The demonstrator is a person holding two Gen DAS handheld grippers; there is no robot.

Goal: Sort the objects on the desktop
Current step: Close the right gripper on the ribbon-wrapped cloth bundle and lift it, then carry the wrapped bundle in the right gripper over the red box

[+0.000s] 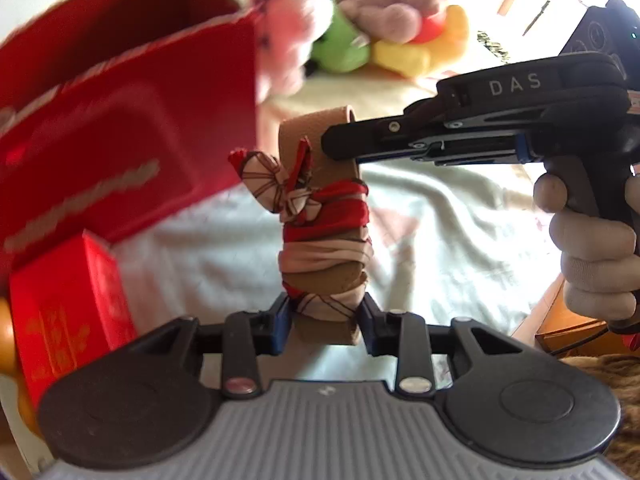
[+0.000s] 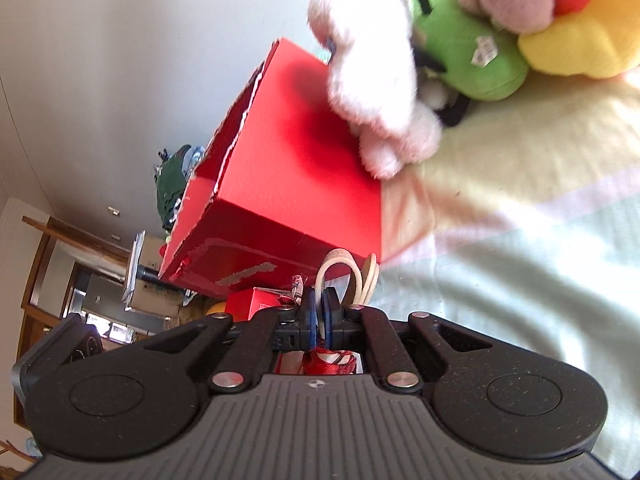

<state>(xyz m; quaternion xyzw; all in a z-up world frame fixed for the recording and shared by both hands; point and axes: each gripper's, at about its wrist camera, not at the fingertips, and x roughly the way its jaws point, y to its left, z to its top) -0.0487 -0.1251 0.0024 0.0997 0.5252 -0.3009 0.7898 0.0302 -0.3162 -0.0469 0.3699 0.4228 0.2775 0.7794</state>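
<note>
Two hand-held grippers (image 1: pixel 323 324) (image 2: pixel 319 316) clamp tan leather strap (image 1: pixel 320 160); knotted red-white fabric wrapping.

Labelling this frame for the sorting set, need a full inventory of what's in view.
tan strap: 1, wrapped in a red-and-white scarf, held between both grippers
big red box: 1, open top, left
small red box: 1, gold print, lower left
plush toys: a pile, pink, green, yellow, red, at the back
cloth: 1, pale, covers the surface
left gripper: fingers either side of the strap's lower end
right gripper: shut on the strap's top loop
gloved hand: 1, on the right gripper's handle
</note>
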